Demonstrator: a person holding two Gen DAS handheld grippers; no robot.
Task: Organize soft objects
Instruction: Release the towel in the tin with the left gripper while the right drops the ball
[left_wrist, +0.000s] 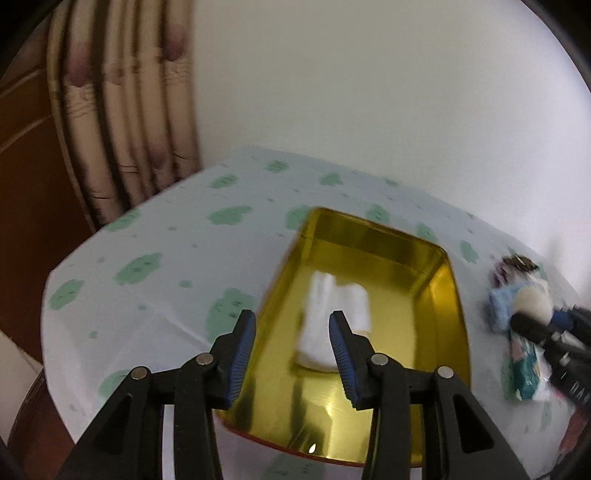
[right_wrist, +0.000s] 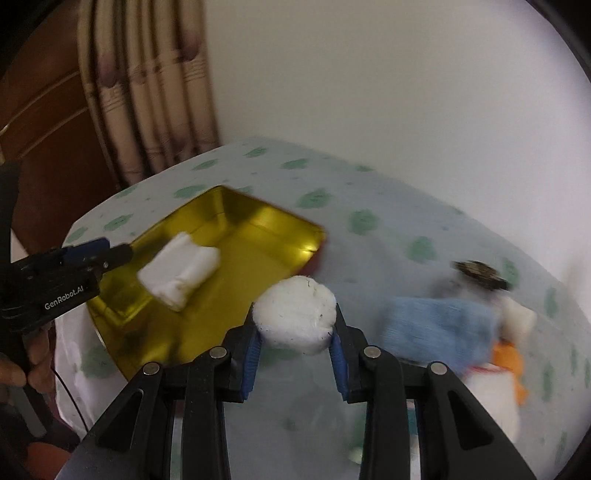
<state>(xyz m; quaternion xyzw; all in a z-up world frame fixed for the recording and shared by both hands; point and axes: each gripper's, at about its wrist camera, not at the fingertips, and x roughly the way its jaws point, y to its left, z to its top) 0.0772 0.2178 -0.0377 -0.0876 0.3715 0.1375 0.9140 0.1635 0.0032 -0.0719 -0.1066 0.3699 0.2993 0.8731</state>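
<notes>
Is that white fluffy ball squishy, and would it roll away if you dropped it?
Probably squishy: the white fluffy ball bulges between the right gripper pads. It looks fuzzy, so likely light and not slippery. Being roundish, it might roll a little on the tablecloth.

Lighting: bright, even — glare on gold tin (left_wrist: 373, 236); motion blur on tablecloth (right_wrist: 406, 229); fisheye edges dark, curved

- On the tablecloth (left_wrist: 177, 236): open tin (left_wrist: 373, 236), near the middle.
- Inside the tin: folded cloth (left_wrist: 332, 317) on the floor, under the left gripper (left_wrist: 292, 354).
- Right of the tin: heap of soft items (right_wrist: 439, 332).
- Between tin and heap, off the table: round pad (right_wrist: 295, 314), between the right gripper (right_wrist: 295, 354) fingers.
- Behind the table: wall (left_wrist: 369, 92); curtain (left_wrist: 122, 110) behind-left.
</notes>
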